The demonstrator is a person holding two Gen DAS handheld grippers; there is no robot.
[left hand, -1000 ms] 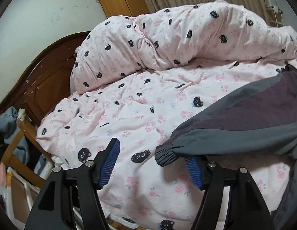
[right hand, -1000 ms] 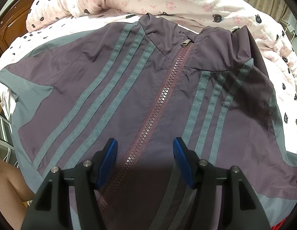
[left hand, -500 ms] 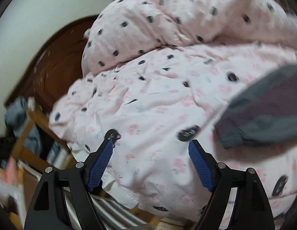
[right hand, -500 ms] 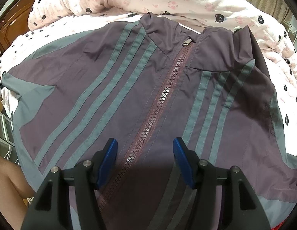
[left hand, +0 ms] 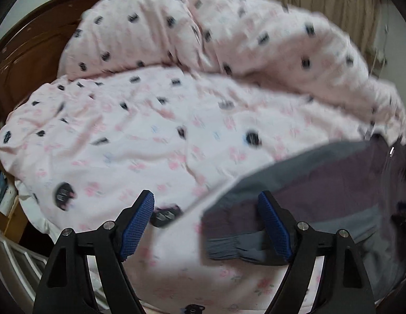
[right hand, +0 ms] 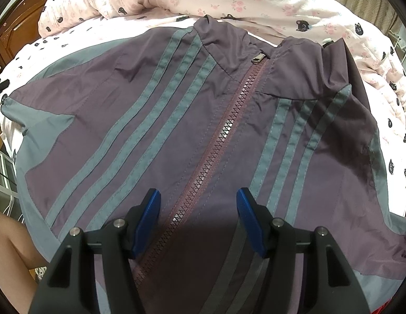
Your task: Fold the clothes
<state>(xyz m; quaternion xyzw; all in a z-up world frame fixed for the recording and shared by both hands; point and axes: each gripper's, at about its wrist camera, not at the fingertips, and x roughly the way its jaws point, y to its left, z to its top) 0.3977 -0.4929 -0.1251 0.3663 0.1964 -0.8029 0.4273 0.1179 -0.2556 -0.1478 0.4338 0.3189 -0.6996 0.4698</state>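
So the right gripper (right hand: 197,219) has its 2 blue-padded fingers spread wide, hovering over the lower front of the purple windbreaker jacket with grey stripes (right hand: 176,120), with the maroon zipper (right hand: 216,146) running up between them. The jacket's lying flat, front up, on the pink floral bedsheet with black cat faces (right hand: 333,26). The left gripper (left hand: 205,225) is spread too, and the grey elastic sleeve cuff (left hand: 229,246) sits just inside its right finger. Behind that there's a bunched-up quilt in the same pink print (left hand: 203,31).
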